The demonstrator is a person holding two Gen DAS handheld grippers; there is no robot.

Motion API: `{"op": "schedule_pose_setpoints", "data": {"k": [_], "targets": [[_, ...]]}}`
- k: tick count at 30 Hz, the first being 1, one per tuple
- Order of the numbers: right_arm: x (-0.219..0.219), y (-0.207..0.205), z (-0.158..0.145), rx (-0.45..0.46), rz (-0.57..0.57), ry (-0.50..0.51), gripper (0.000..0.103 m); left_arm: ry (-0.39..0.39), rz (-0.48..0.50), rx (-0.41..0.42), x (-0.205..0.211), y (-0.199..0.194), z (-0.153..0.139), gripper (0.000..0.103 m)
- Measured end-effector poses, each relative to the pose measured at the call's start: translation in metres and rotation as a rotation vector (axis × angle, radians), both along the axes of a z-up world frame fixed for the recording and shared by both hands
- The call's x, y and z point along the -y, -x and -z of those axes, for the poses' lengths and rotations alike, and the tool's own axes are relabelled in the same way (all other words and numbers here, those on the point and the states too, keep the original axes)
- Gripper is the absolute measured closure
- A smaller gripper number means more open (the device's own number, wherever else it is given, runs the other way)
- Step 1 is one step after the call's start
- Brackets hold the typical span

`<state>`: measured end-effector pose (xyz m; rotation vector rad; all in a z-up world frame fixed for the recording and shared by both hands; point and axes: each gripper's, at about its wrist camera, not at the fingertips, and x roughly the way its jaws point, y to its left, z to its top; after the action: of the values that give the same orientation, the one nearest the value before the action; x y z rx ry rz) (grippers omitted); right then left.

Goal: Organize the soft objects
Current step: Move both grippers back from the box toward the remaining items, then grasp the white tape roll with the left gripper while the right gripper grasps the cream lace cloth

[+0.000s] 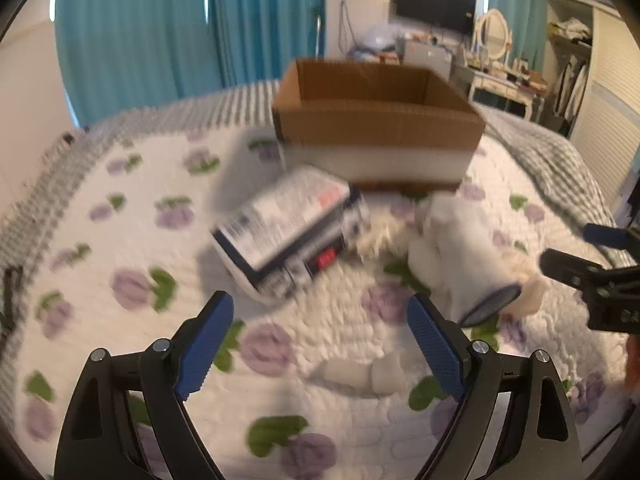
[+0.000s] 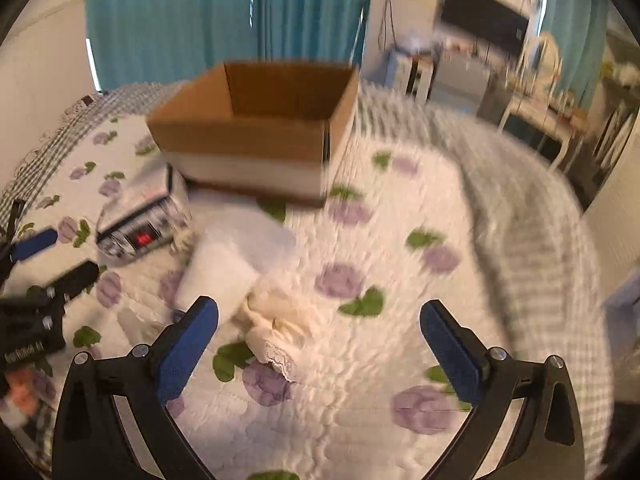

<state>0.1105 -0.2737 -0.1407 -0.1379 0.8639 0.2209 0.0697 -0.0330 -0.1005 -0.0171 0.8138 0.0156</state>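
An open cardboard box [image 1: 376, 120] [image 2: 256, 128] stands on the bed. In front of it lies a blue-and-white wrapped pack [image 1: 288, 232] [image 2: 140, 220]. Beside the pack is a white fluffy soft thing [image 1: 452, 256] [image 2: 224, 276], and a cream lace-edged cloth [image 2: 276, 320] lies crumpled next to it. A small white piece [image 1: 360, 374] rests near the left gripper. My left gripper [image 1: 320, 344] hovers open over the quilt, nothing between its blue pads. My right gripper [image 2: 320, 344] is open too, with the cream cloth just ahead of its left finger [image 2: 188, 344]. Each gripper shows at the edge of the other's view.
The bed carries a white quilt with purple flowers [image 2: 340, 280] and a grey checked blanket [image 2: 520, 220] at its far and right sides. Teal curtains [image 1: 180, 32] hang behind. A monitor [image 1: 436, 2], a dresser with mirror [image 1: 496, 36] and shelves stand at the right.
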Motion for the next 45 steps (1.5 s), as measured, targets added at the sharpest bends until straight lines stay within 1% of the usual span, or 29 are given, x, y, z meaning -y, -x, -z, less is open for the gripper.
{"op": "schedule_pose_setpoints", "data": {"k": [3, 6, 7, 9, 10, 11, 13, 14, 16, 18, 21, 24, 26, 27, 28, 30, 32, 33, 35, 36, 37, 38, 39, 41, 43, 45], "targets": [[-0.002, -0.016, 0.026, -0.079, -0.008, -0.01, 0.001, 0.013, 0.003, -0.03, 0.001, 0.0, 0.015, 0.013], [-0.007, -0.023, 0.037, -0.11, -0.021, -0.014, 0.003, 0.013, 0.014, -0.06, 0.004, 0.001, 0.026, 0.013], [-0.007, -0.026, 0.041, -0.119, -0.021, -0.008, 0.006, 0.016, 0.022, -0.068, 0.004, 0.001, 0.029, 0.013], [-0.011, -0.03, 0.05, -0.153, -0.025, -0.012, 0.015, 0.027, 0.037, -0.085, 0.007, 0.004, 0.033, 0.013], [-0.012, -0.032, 0.054, -0.173, -0.029, -0.008, 0.025, 0.033, 0.05, -0.09, 0.008, 0.004, 0.035, 0.013], [-0.012, -0.032, 0.057, -0.183, -0.036, -0.005, 0.04, 0.034, 0.069, -0.097, 0.011, 0.006, 0.037, 0.013], [-0.011, -0.029, 0.056, -0.187, -0.047, -0.023, 0.055, 0.035, 0.085, -0.101, 0.014, 0.007, 0.039, 0.013], [-0.01, -0.026, 0.054, -0.177, -0.041, -0.024, 0.061, 0.041, 0.089, -0.107, 0.015, 0.007, 0.041, 0.013], [-0.008, -0.021, 0.047, -0.149, -0.021, -0.012, 0.067, 0.061, 0.103, -0.131, 0.017, 0.006, 0.045, 0.013], [-0.006, -0.014, 0.041, -0.114, -0.002, 0.007, 0.067, 0.07, 0.112, -0.154, 0.019, 0.004, 0.05, 0.013], [-0.003, -0.006, 0.034, -0.088, 0.004, -0.005, 0.068, 0.077, 0.128, -0.18, 0.023, 0.002, 0.06, 0.013], [-0.002, -0.003, 0.031, -0.079, 0.006, -0.006, 0.068, 0.082, 0.13, -0.181, 0.027, -0.006, 0.066, 0.015], [-0.003, -0.003, 0.031, -0.077, 0.005, -0.006, 0.068, 0.095, 0.13, -0.176, 0.026, -0.01, 0.067, 0.015], [-0.002, -0.003, 0.031, -0.075, 0.004, -0.008, 0.068, 0.087, 0.127, -0.162, 0.025, -0.012, 0.068, 0.016], [-0.002, -0.002, 0.03, -0.074, 0.003, -0.01, 0.068, 0.099, 0.13, -0.161, 0.024, -0.013, 0.067, 0.016], [-0.001, -0.001, 0.03, -0.072, 0.001, -0.013, 0.068, 0.112, 0.139, -0.147, 0.02, -0.011, 0.067, 0.027], [-0.002, 0.0, 0.03, -0.068, 0.002, -0.016, 0.068, 0.099, 0.141, -0.153, 0.017, -0.011, 0.068, 0.044], [-0.002, 0.0, 0.029, -0.065, 0.002, -0.016, 0.068, 0.097, 0.148, -0.154, 0.016, -0.009, 0.067, 0.045], [-0.003, 0.002, 0.028, -0.06, -0.003, -0.015, 0.068, 0.104, 0.157, -0.151, 0.014, -0.006, 0.064, 0.052], [-0.004, 0.004, 0.026, -0.057, -0.006, -0.014, 0.068, 0.095, 0.159, -0.141, 0.013, -0.004, 0.061, 0.056], [-0.003, 0.005, 0.024, -0.053, -0.006, -0.014, 0.068, 0.089, 0.166, -0.13, 0.014, -0.003, 0.057, 0.065], [-0.003, 0.007, 0.022, -0.049, -0.004, -0.014, 0.068, 0.102, 0.176, -0.124, 0.013, -0.002, 0.052, 0.07], [-0.003, 0.009, 0.02, -0.045, -0.005, -0.014, 0.068, 0.108, 0.184, -0.113, 0.013, 0.0, 0.046, 0.072], [-0.002, 0.014, 0.015, -0.039, -0.008, -0.013, 0.072, 0.103, 0.196, -0.102, 0.013, 0.002, 0.04, 0.074], [0.0, 0.02, 0.01, -0.03, -0.007, -0.011, 0.073, 0.084, 0.208, -0.099, 0.015, 0.004, 0.038, 0.076], [0.0, 0.025, 0.006, -0.029, -0.013, -0.016, 0.076, 0.085, 0.214, -0.11, 0.015, 0.007, 0.04, 0.077]]}}
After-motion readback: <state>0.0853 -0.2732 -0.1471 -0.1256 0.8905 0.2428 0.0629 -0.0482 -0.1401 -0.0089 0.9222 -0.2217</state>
